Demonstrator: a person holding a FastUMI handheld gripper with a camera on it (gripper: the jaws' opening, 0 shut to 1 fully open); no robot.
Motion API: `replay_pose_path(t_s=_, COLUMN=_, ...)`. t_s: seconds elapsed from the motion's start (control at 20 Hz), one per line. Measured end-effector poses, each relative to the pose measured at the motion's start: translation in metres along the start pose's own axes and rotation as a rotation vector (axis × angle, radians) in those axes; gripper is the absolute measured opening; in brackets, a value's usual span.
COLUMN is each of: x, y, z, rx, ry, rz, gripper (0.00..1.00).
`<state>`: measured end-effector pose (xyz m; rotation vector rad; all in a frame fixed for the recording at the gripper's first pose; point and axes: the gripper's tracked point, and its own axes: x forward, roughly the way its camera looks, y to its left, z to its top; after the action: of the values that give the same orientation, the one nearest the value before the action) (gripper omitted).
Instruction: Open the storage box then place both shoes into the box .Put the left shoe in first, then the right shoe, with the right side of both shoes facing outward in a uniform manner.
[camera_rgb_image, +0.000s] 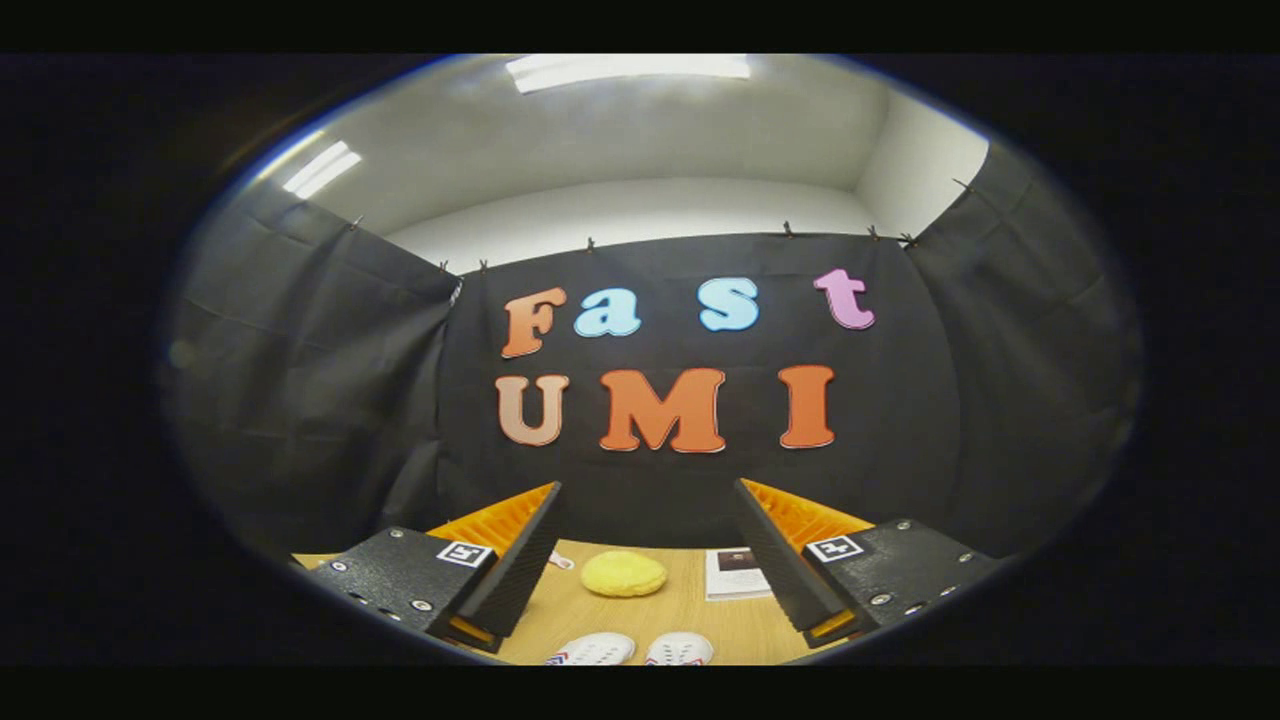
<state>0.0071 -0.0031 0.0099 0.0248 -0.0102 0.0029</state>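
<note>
Wooden table (700, 620) lies below the gripper (648, 560), whose fingers stand wide apart, holding nothing and raised above the surface. Between them, near, sit the toes of two white shoes (632, 650); just beyond rests a yellow sponge (623, 574), with a printed card (738, 573) to its right. No task step appears begun; locating the storage box comes next, judging from this view.

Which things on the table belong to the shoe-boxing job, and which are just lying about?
Job:
- two white shoes, side by side between the open jaws of the gripper

Lying about:
- yellow round soft thing, beyond the shoes
- printed card beside it
</note>
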Motion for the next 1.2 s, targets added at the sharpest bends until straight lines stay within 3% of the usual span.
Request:
replay_pose_path(t_s=0.75, x=-0.008, y=0.033, z=-0.009, rx=0.0, ry=0.017, rz=0.091, gripper=0.98)
replay_pose_path(t_s=1.2, x=-0.009, y=0.07, z=-0.048, rx=0.017, ry=0.088, rz=0.174, gripper=0.98)
